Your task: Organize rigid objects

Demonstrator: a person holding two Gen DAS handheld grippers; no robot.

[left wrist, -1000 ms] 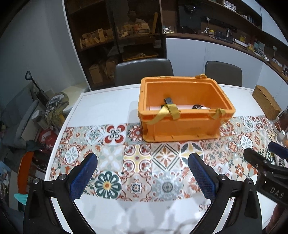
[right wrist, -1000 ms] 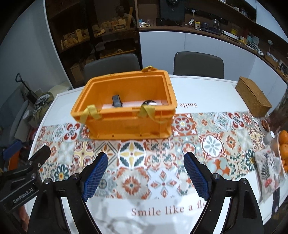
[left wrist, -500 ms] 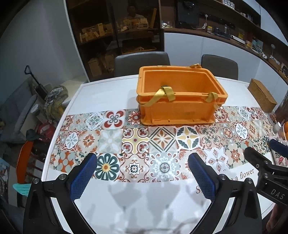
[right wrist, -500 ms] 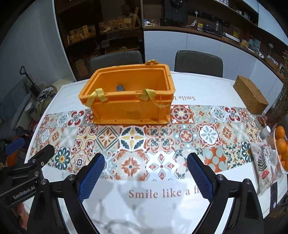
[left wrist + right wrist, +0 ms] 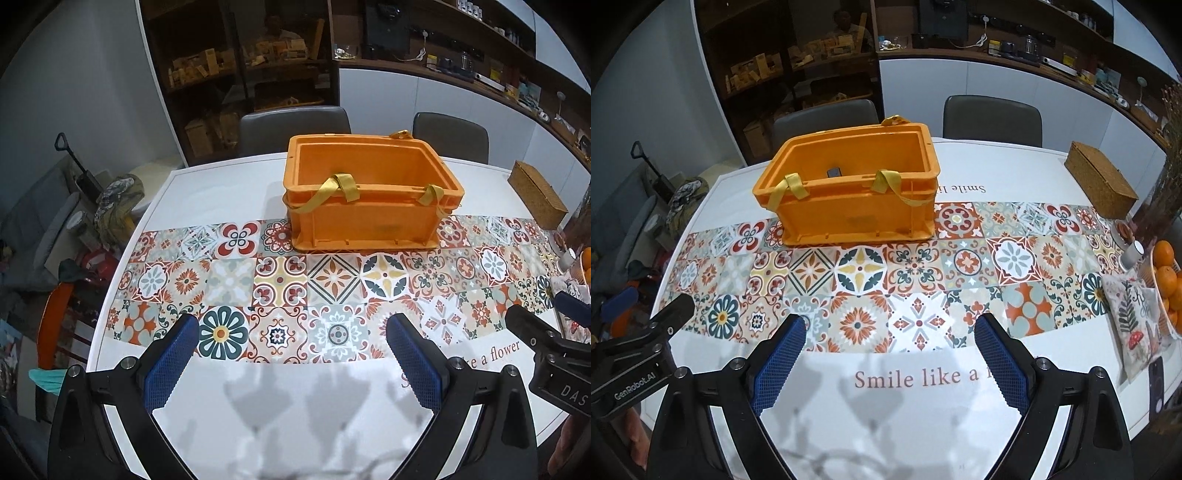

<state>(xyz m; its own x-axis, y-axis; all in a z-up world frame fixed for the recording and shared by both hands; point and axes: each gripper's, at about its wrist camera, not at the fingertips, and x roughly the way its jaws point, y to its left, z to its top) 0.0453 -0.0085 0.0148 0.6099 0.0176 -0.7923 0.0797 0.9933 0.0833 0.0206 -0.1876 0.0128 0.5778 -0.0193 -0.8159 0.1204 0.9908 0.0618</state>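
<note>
Orange plastic fills the middle of the left wrist view: a crate (image 5: pixel 369 192) sits on the far half of the white table (image 5: pixel 221 192), its near wall resting on the patterned tile runner (image 5: pixel 280 288). Yellow straps (image 5: pixel 341 184) hang slack over the near rim. The left gripper (image 5: pixel 291 354) hovers over the near edge of the table with its blue pads spread wide and nothing between them, well apart from the crate. From here the inside of the crate cannot be seen.

In the right wrist view the same crate (image 5: pixel 849 188) stands left of centre, and a small dark object (image 5: pixel 833 172) shows inside it against the back wall. The right gripper (image 5: pixel 886 350) is likewise agape and empty above the printed lettering, its jaws having just widened a little. A woven box (image 5: pixel 1100 184) sits off at the far right, with oranges (image 5: pixel 1167 273) at the table's edge.

The crate looks stiff and light, moulded with ribs; I would judge its thick rim the surest place to pinch, since the straps are limp. Whatever lies inside seems small and hard, likely slippery against plastic.
</note>
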